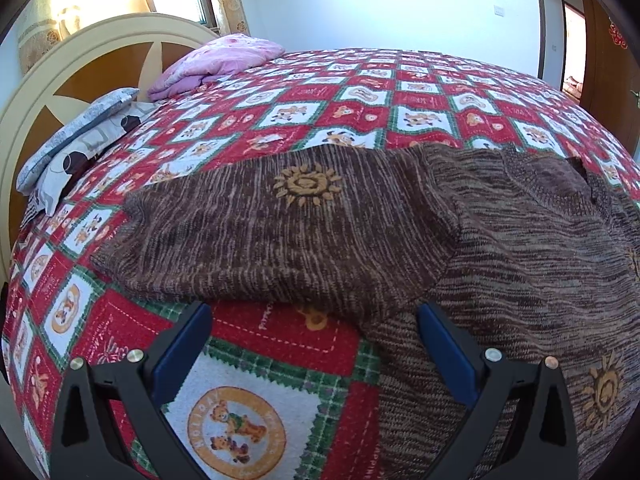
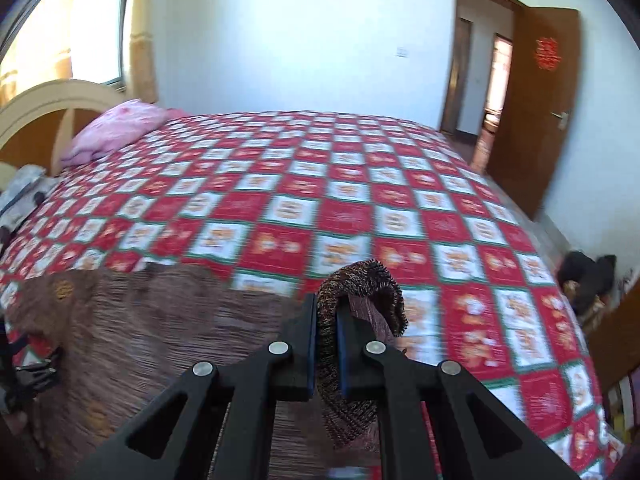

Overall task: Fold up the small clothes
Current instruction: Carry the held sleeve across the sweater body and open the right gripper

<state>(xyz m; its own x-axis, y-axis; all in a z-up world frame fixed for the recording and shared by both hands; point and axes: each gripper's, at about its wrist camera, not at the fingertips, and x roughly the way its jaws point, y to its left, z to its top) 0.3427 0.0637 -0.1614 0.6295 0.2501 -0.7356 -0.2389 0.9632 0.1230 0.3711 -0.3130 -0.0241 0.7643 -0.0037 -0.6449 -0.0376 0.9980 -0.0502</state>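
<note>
Far left in your L wrist view: cream headboard (image 1: 24,92), grey pillows (image 1: 76,140) stacked against it, pink blanket (image 1: 216,64) folded just beyond them. The quilt (image 1: 400,92), red/white squares w/ teddy bears, covers the whole bed.

Sweater (image 1: 280,236), brown knit w/ orange sun motifs, lies spread across the near half of the quilt. One part is folded over on top, sun motif facing up; the rest runs out to the right edge of the view.

Your left gripper (image 1: 314,316) is wide open, nothing between the blue pads. It hangs over bare quilt right at the sweater's near edge; right finger sits over the knit, left finger over quilt.

R wrist view, blurred: sweater body spreads lower left. Your right gripper (image 2: 327,320) is clamped tight on a fold of the sweater, knit bunched btwn the pads w/ a ribbed edge curling over the right finger. Beyond: open brown door (image 2: 536,108) at right, dark bundle (image 2: 588,276) on the floor beside the bed.
</note>
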